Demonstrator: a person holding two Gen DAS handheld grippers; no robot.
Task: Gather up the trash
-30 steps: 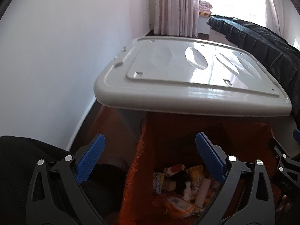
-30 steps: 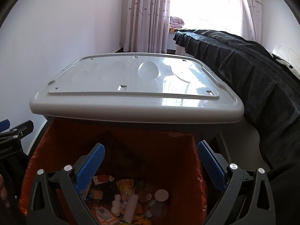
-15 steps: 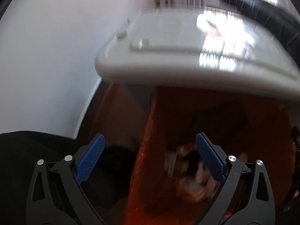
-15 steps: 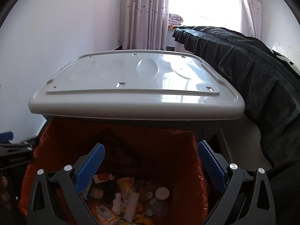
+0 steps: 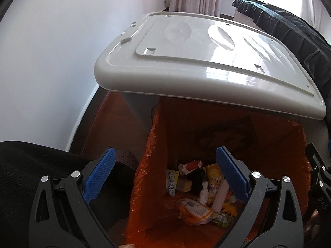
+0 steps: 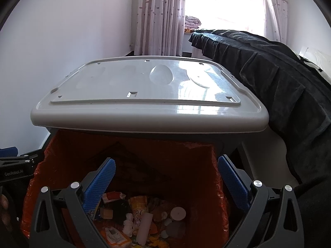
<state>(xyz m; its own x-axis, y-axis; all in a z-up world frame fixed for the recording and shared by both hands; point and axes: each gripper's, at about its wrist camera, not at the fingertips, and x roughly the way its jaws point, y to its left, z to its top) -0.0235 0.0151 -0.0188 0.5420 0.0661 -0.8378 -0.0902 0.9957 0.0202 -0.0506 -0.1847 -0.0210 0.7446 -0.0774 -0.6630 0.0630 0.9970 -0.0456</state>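
A bin lined with an orange bag (image 5: pixel 186 124) (image 6: pixel 68 159) stands open, its grey lid (image 5: pixel 206 57) (image 6: pixel 149 95) raised behind it. Several wrappers, a white tube and other trash (image 5: pixel 206 192) (image 6: pixel 140 217) lie at the bottom. My left gripper (image 5: pixel 165 177) is open and empty, above the bag's left edge. My right gripper (image 6: pixel 165 184) is open and empty, above the bag's mouth. Each gripper shows at the edge of the other's view: the right one (image 5: pixel 318 177) and the left one (image 6: pixel 16 165).
A white wall (image 5: pixel 51 51) runs along the left. A bed under a black cover (image 6: pixel 279 78) lies to the right. Curtains (image 6: pixel 161 16) and a bright window are behind the bin. Dark cloth (image 5: pixel 31 175) is at the lower left.
The left gripper swung with a blur half a second ago and now points more down into the bag. The right gripper has drawn back slightly. Both stay open.
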